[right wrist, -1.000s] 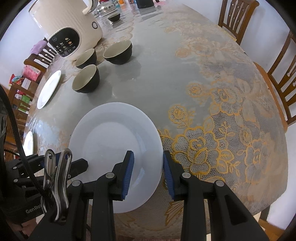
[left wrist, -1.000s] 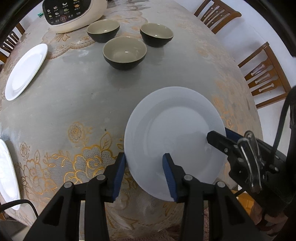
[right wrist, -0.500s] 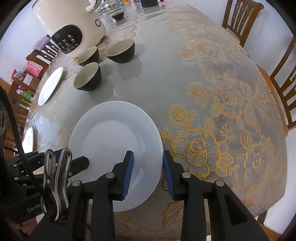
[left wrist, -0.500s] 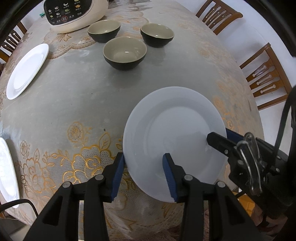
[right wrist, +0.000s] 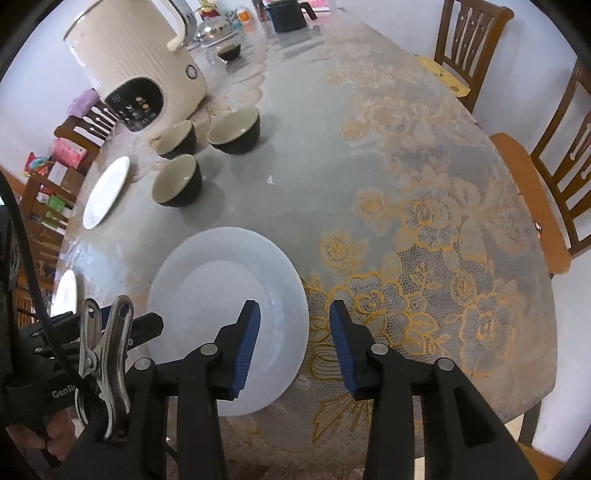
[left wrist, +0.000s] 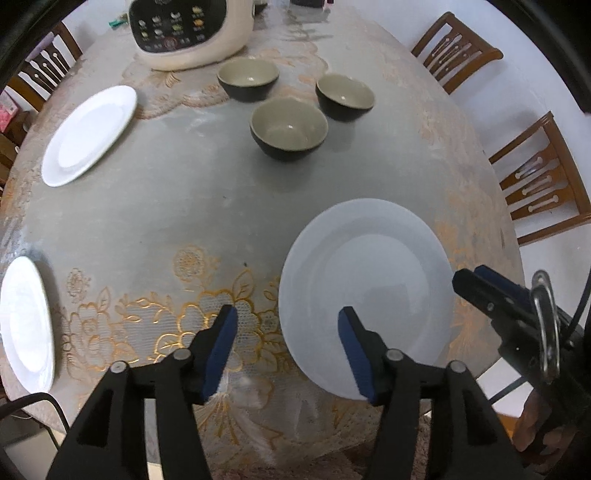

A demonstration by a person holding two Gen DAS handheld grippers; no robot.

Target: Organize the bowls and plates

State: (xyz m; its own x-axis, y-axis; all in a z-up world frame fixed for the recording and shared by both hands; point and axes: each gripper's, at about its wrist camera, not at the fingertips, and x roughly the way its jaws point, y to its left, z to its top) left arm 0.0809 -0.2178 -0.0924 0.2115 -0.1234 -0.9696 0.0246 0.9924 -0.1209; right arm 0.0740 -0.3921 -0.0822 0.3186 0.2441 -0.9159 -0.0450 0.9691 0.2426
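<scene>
A large white plate (left wrist: 365, 284) lies at the table's near edge, also in the right wrist view (right wrist: 221, 291). My left gripper (left wrist: 288, 332) is open, straddling the plate's left rim above it. My right gripper (right wrist: 293, 330) is open over the plate's right rim. Neither holds anything. Three dark bowls with beige insides (left wrist: 288, 127) (left wrist: 247, 77) (left wrist: 345, 96) stand apart further back. A second white plate (left wrist: 88, 133) lies at the far left and a third (left wrist: 26, 321) at the near left edge.
A cream rice cooker (left wrist: 188, 33) stands behind the bowls. The lace-covered table (right wrist: 424, 184) has wooden chairs (left wrist: 543, 184) along its right side. A kettle and small items (right wrist: 288, 14) sit at the far end.
Both grippers have pulled back and risen from the plate, and the left one has opened wider. The plate stays on the table.
</scene>
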